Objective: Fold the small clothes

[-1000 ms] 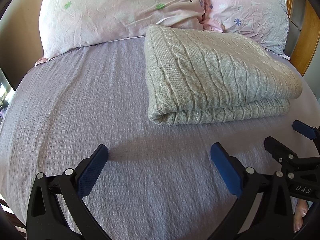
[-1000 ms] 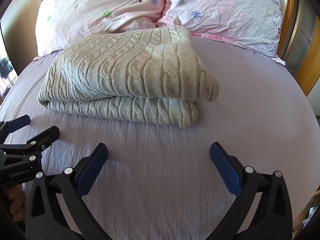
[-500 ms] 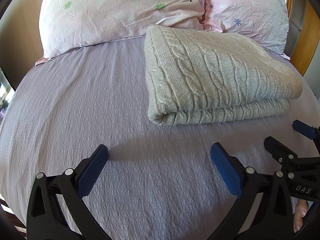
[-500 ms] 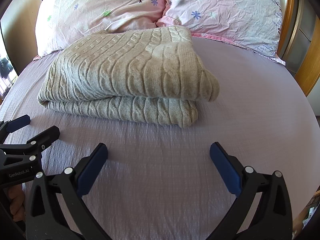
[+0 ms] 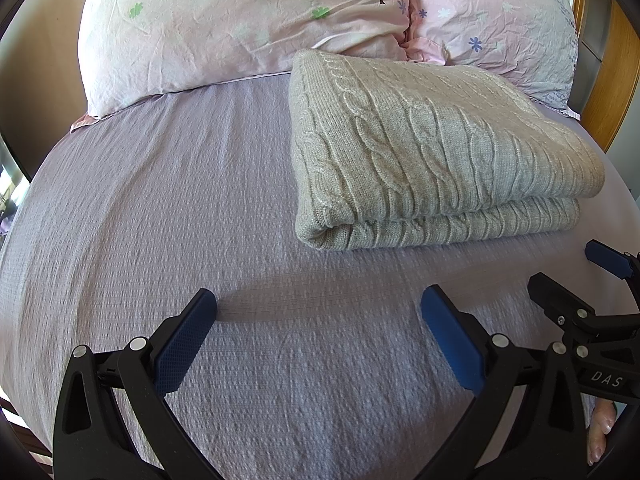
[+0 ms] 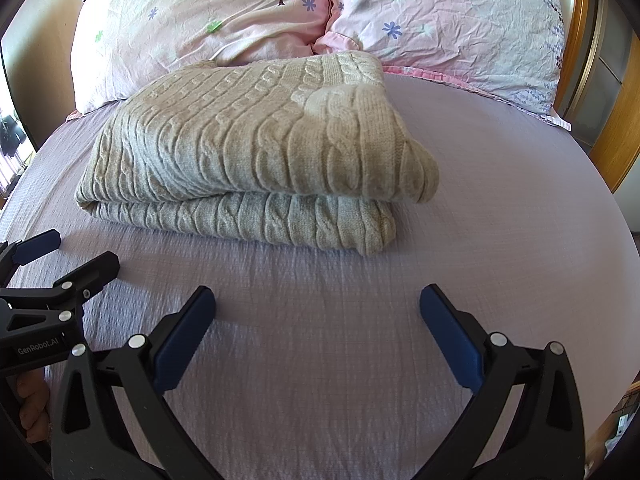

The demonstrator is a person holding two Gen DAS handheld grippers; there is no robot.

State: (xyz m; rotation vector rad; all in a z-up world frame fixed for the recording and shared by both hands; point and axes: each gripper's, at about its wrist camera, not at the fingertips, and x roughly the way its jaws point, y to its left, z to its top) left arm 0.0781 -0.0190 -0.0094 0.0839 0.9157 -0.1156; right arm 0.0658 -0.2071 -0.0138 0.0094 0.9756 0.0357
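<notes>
Right view alone shows sweater (image 6: 256, 160) loose corner | long axis left-right, probably | left gripper (image 5: 320, 336), right gripper (image 6: 316, 332) spread wide, empty

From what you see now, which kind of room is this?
Most likely a bedroom: two floral pillows lie at the head of a bed with a lilac sheet, a folded knit sweater on it.

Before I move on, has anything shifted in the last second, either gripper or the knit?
Nothing has visibly changed. The left gripper and right gripper are both open and empty over the purple bedsheet, short of the folded grey cable-knit sweater, which lies in the same place in front of the pillows.
</notes>
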